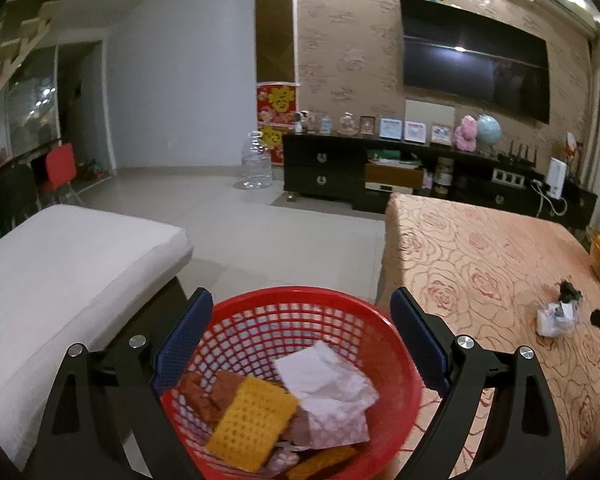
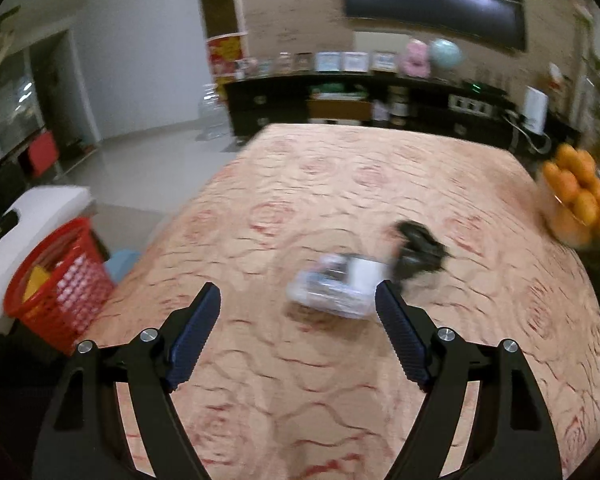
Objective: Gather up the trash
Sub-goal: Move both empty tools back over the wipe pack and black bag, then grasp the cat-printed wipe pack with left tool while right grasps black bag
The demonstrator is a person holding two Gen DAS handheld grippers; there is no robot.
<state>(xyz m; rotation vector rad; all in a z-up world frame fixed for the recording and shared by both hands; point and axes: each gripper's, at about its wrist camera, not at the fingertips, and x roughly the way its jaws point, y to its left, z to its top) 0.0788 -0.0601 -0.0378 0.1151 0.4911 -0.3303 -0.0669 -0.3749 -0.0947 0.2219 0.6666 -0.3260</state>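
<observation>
Both claws spread: left claw (image 1: 302, 322) straddles red basket (image 1: 396, 364) (contents visible); right claw (image 2: 298, 308) empty.

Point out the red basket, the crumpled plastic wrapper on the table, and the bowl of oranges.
red basket (image 1: 384, 344), left wrist view, right inner wall.
crumpled plastic wrapper (image 2: 332, 288), right wrist view, its middle.
bowl of oranges (image 2: 580, 196), right wrist view, the piled fruit.

One red basket (image 1: 380, 340) holds two yellow waffle-textured pieces (image 1: 252, 424), one crumpled white paper (image 1: 328, 380) and some brown wrappers, too jumbled to count. On the table (image 2: 340, 184) lie one clear crumpled wrapper (image 2: 336, 284) and one black scrap (image 2: 420, 248); one bowl of oranges (image 2: 580, 196) stands at its right edge
</observation>
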